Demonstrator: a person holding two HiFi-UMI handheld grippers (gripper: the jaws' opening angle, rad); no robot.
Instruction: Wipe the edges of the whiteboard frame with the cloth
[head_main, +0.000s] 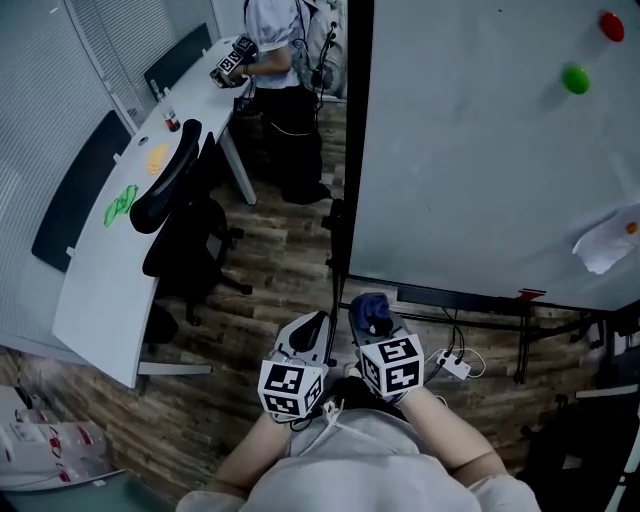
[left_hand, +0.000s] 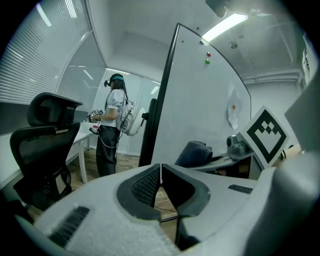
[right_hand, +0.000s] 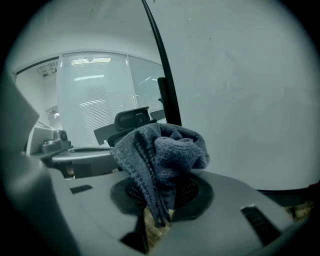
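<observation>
A large whiteboard (head_main: 480, 140) stands on a floor stand, with a black frame edge (head_main: 356, 130) down its left side and a bottom rail (head_main: 450, 296). My right gripper (head_main: 372, 318) is shut on a bunched dark blue-grey cloth (head_main: 372, 312), held low just below the board's bottom left corner. In the right gripper view the cloth (right_hand: 160, 155) bulges out of the jaws beside the black frame edge (right_hand: 162, 65). My left gripper (head_main: 308, 335) sits close beside the right one, shut with nothing in it. In the left gripper view its jaws meet, and the cloth (left_hand: 196, 152) shows beyond them.
A black office chair (head_main: 185, 215) and a white curved desk (head_main: 110, 260) stand to the left. A person (head_main: 275, 60) stands at the desk's far end. Green (head_main: 575, 78) and red (head_main: 612, 26) magnets and a paper (head_main: 605, 245) are on the board. A power strip (head_main: 452, 365) lies on the wood floor.
</observation>
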